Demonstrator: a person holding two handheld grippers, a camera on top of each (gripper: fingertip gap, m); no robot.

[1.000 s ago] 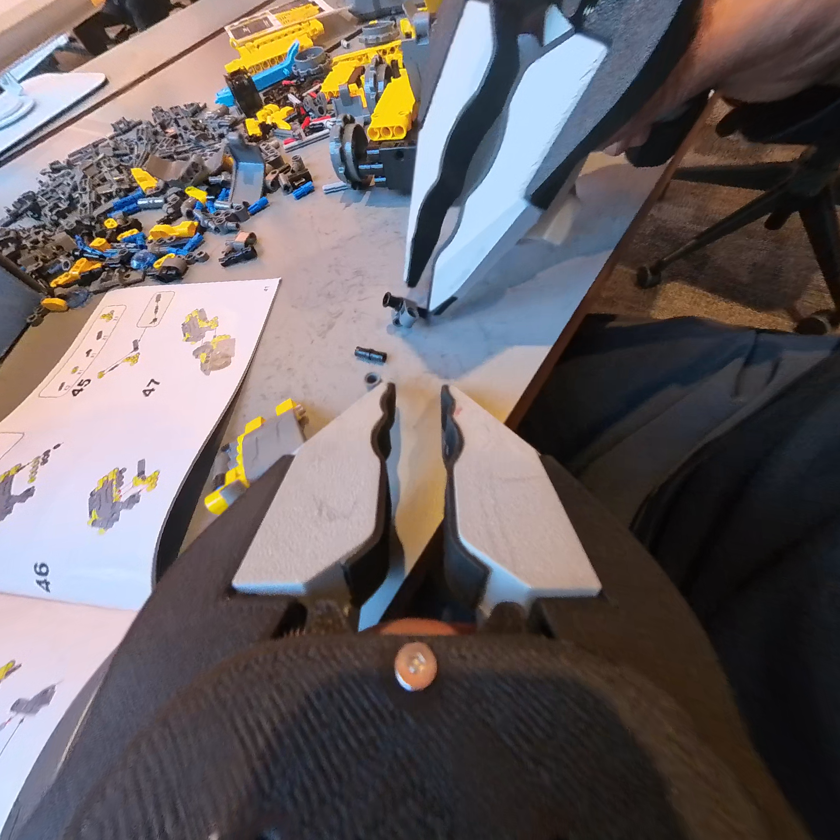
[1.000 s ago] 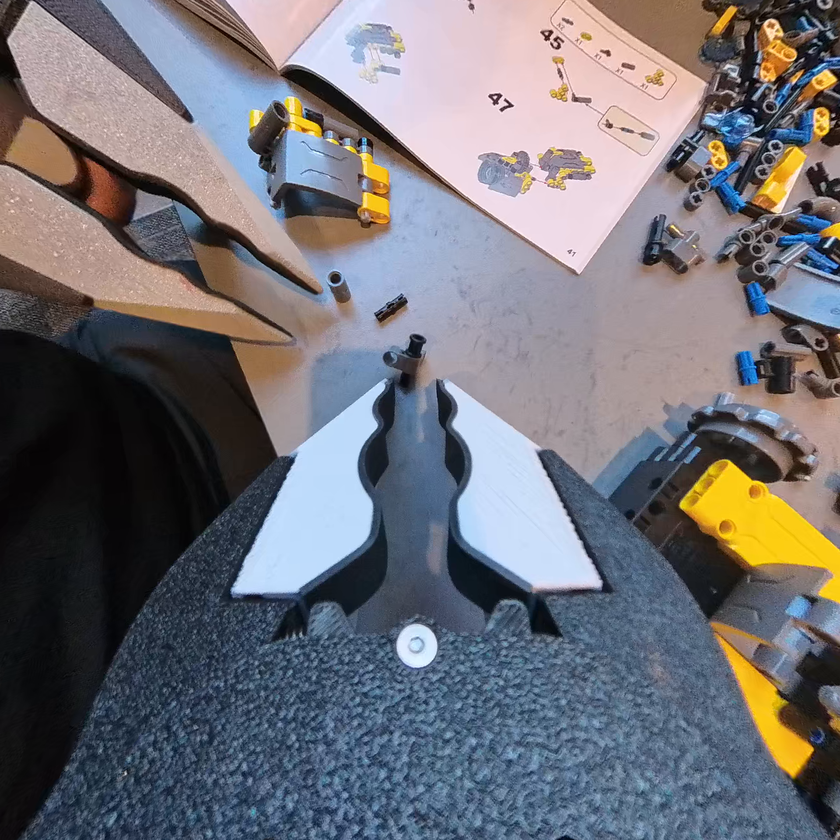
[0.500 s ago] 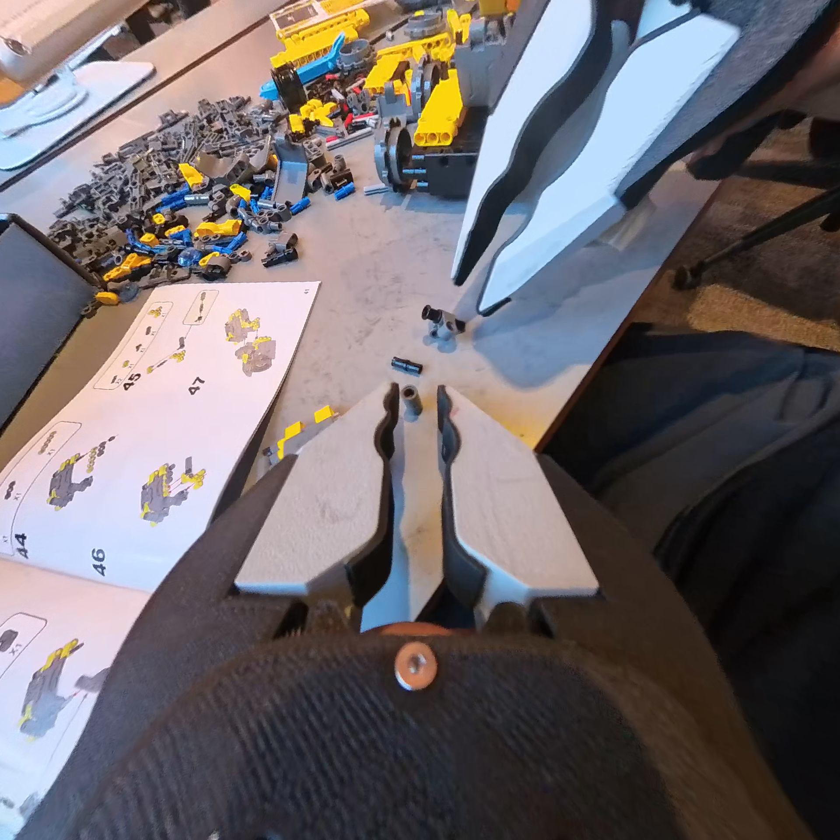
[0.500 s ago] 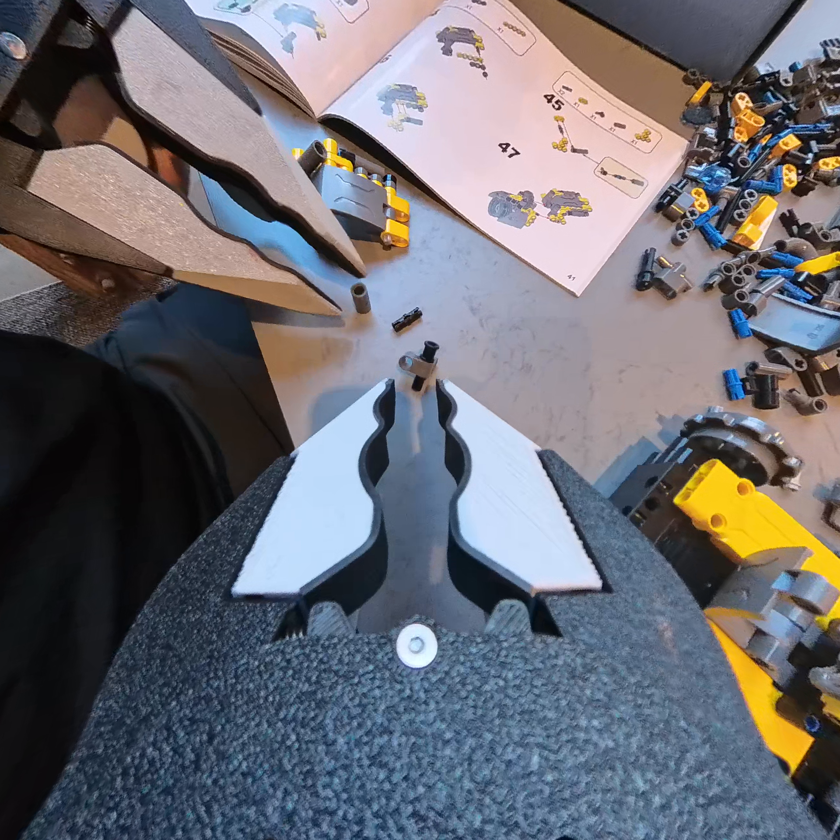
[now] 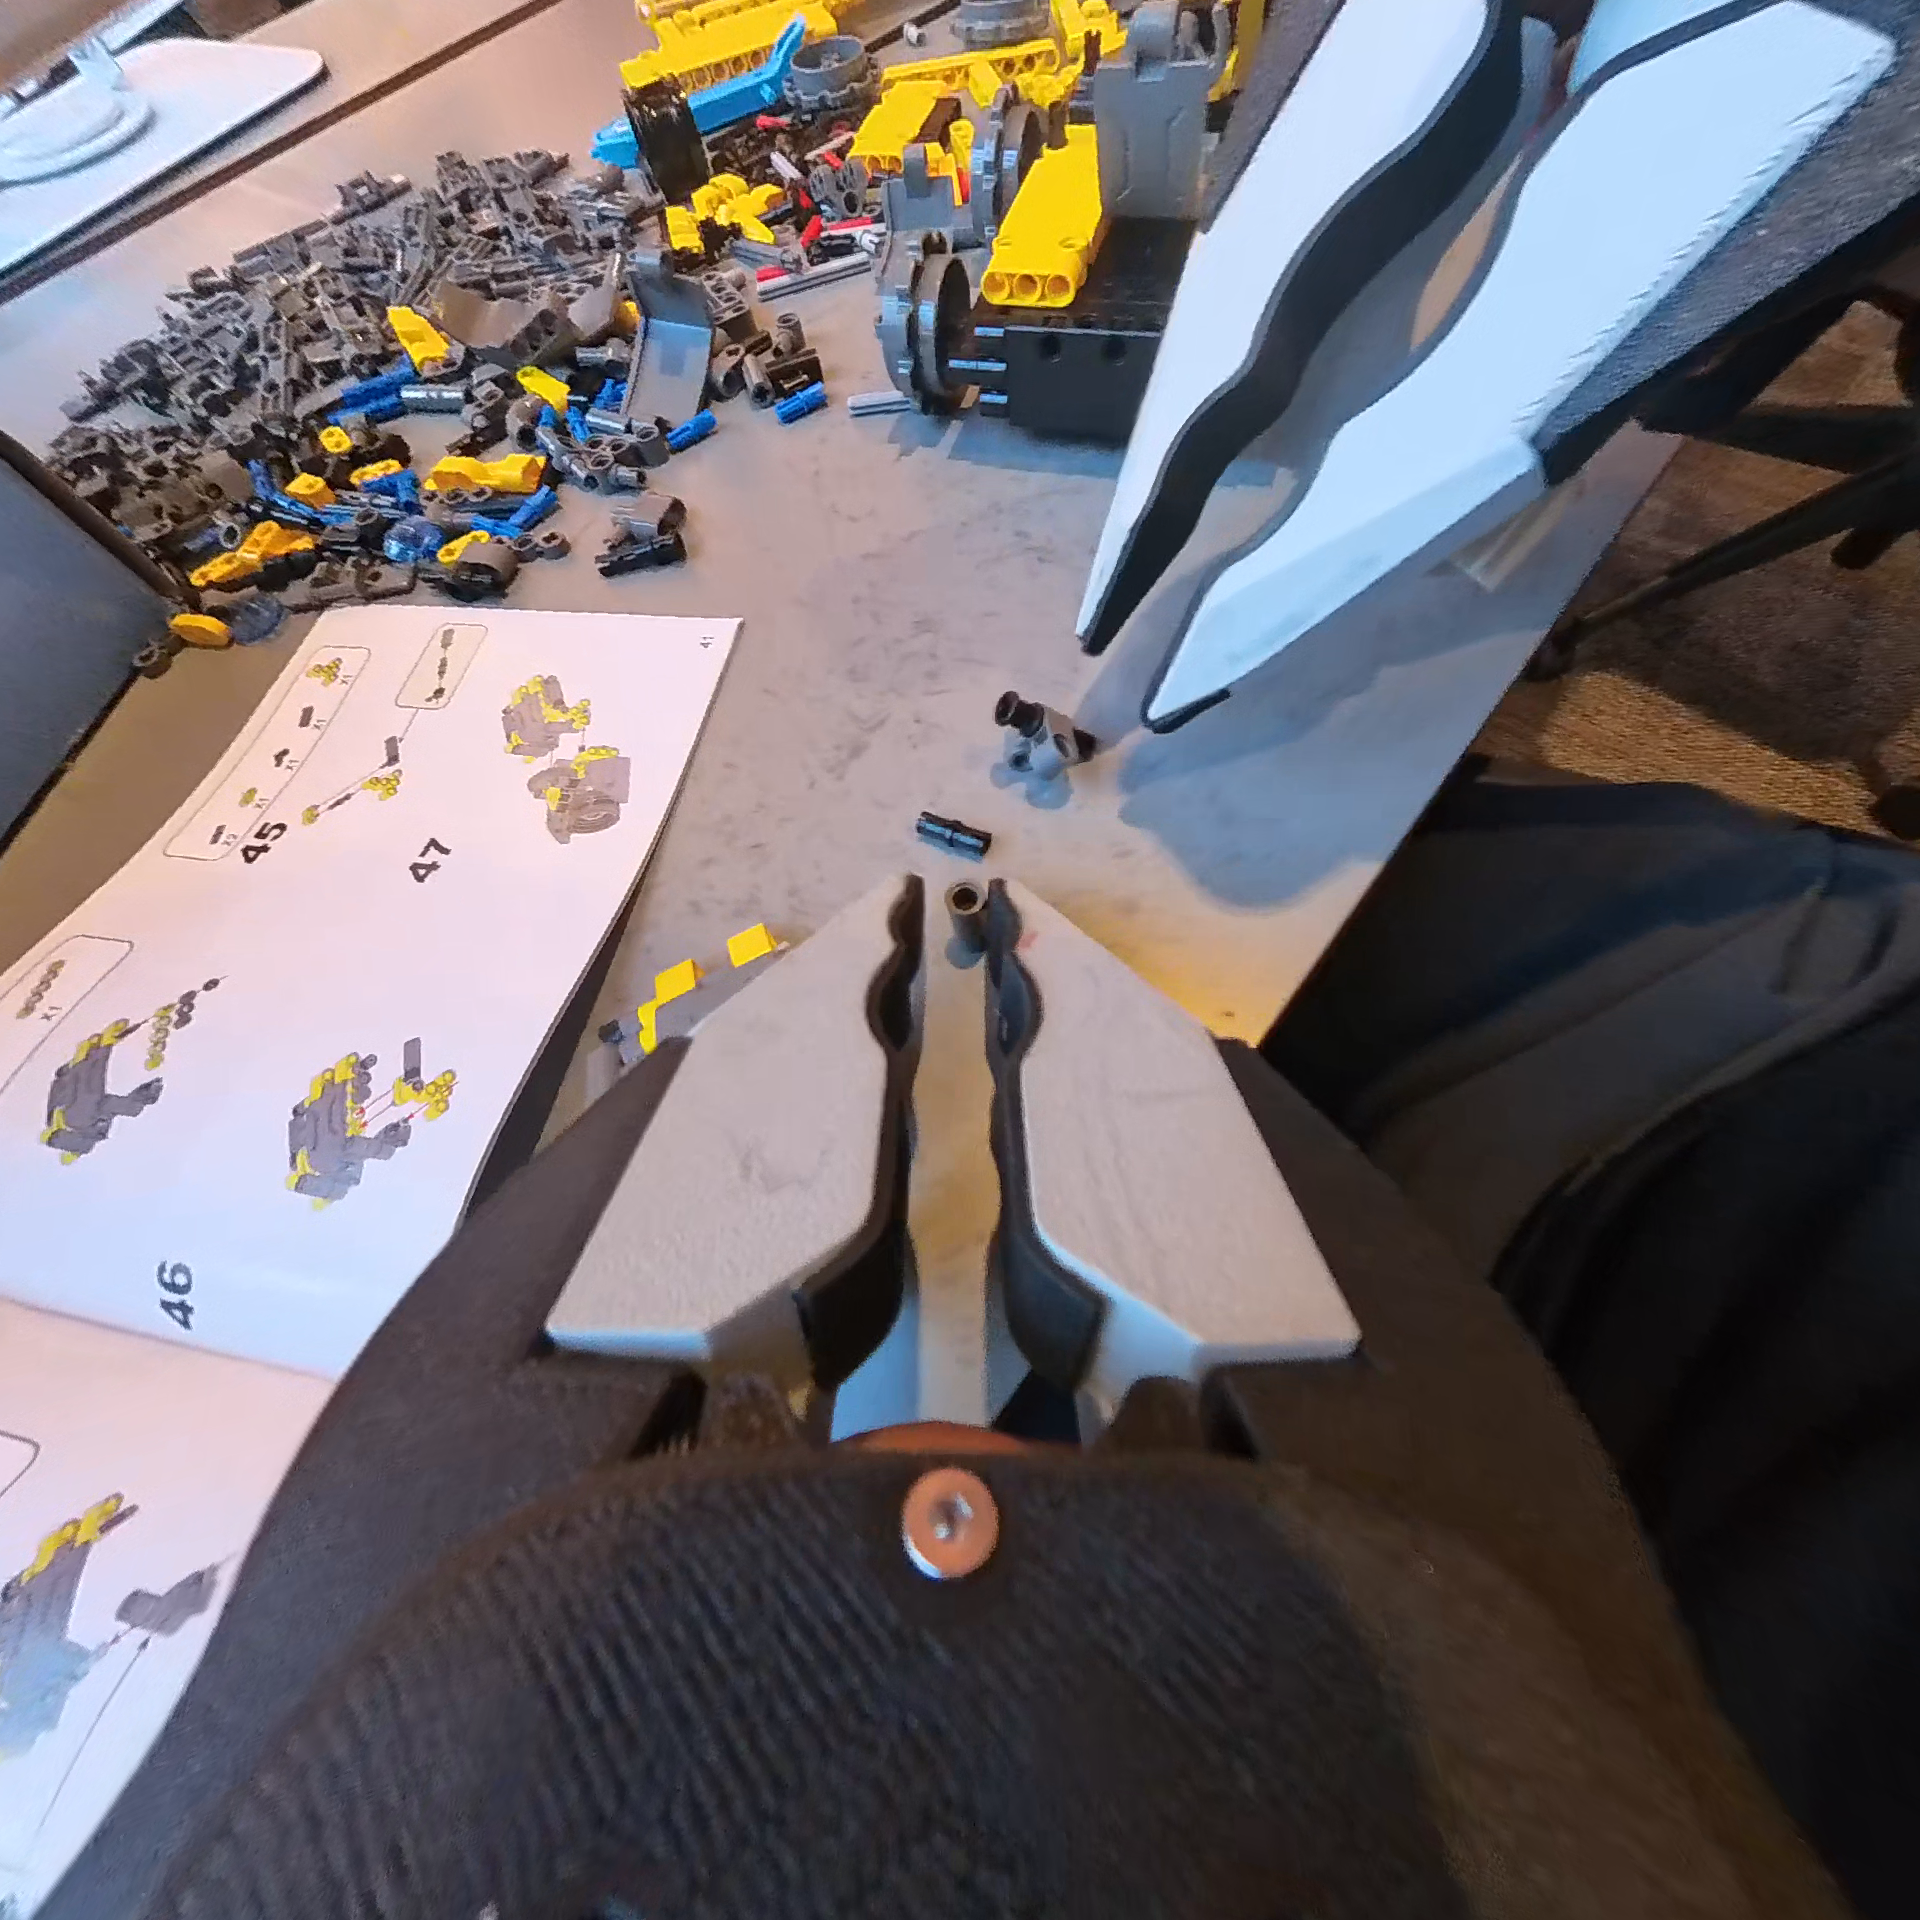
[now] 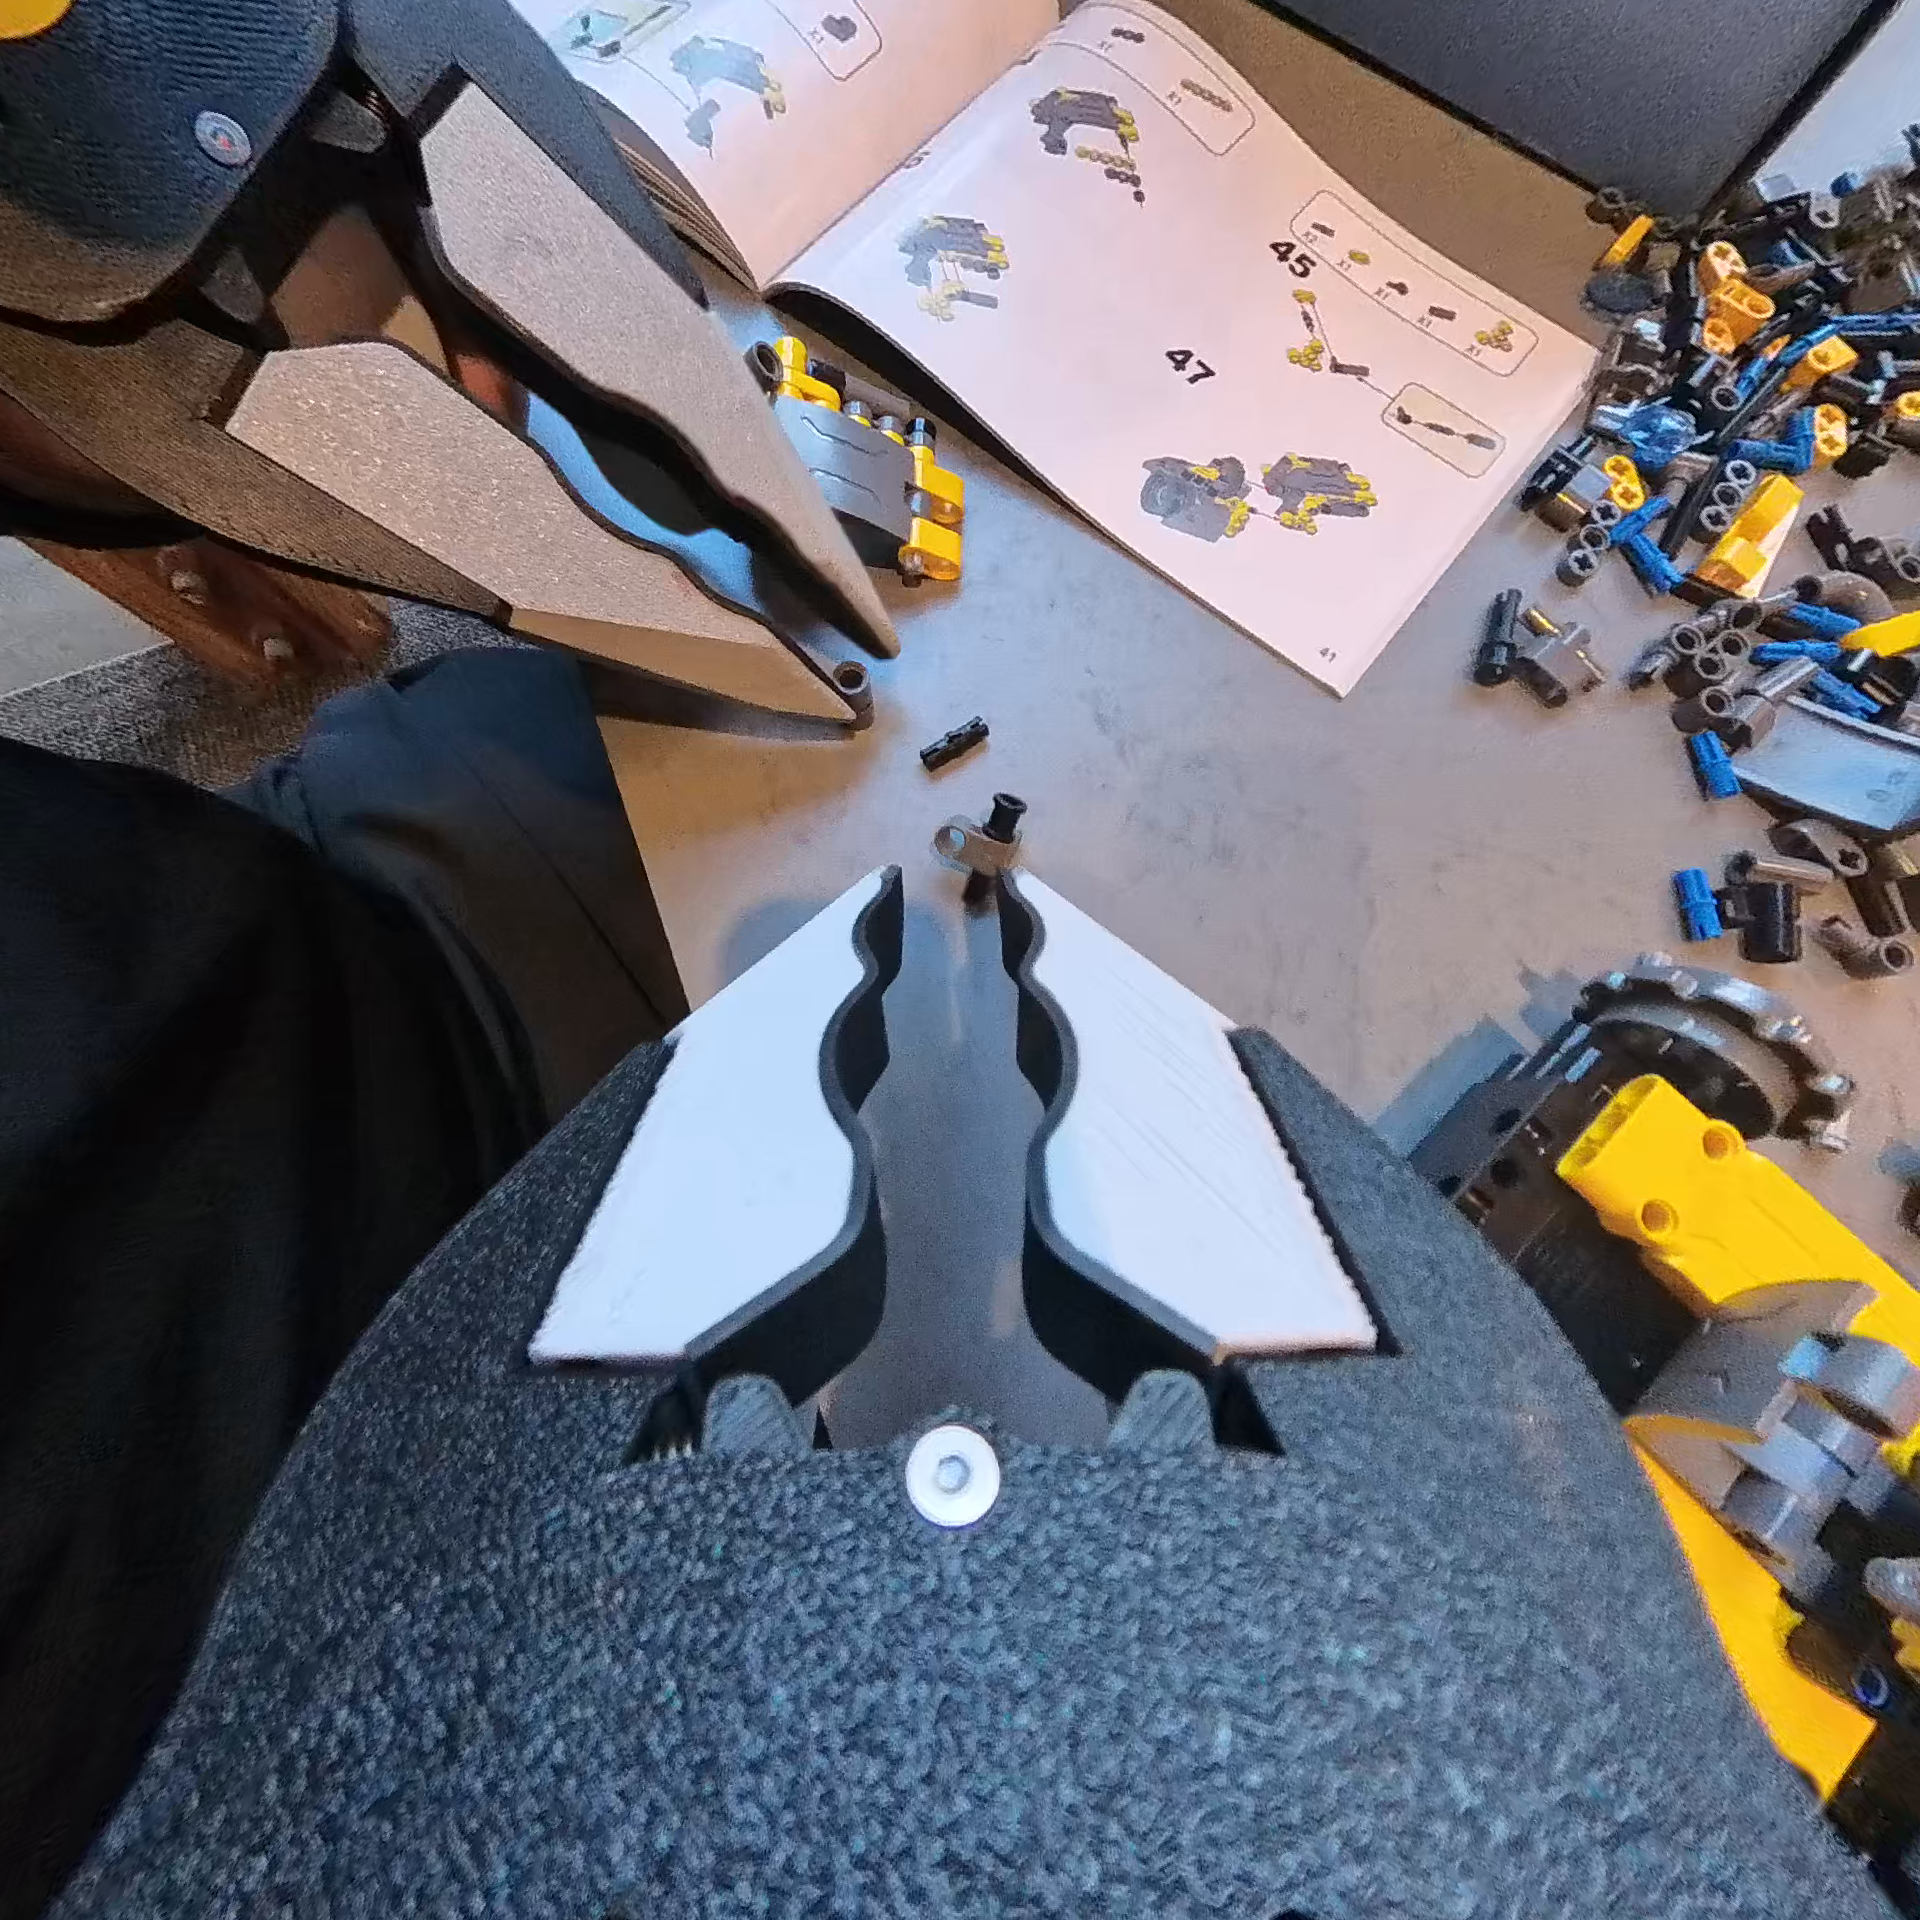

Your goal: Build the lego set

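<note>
Grey sleeve (image 5: 964, 902); black pin (image 5: 952, 833); white booklet (image 5: 343, 914).

We see the yellow and grey sub-assembly (image 5: 686, 997) mostly hidden behind the left gripper (image 5: 953, 894). The instruction booklet (image 5: 343, 883) runs off the frame's left edge. At upper left, the loose parts pile (image 5: 343, 395) is too small to sort piece by piece.

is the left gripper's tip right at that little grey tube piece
Yes, the small grey tube stands on the table between the tips of the left gripper, whose jaws are open around it.
</note>
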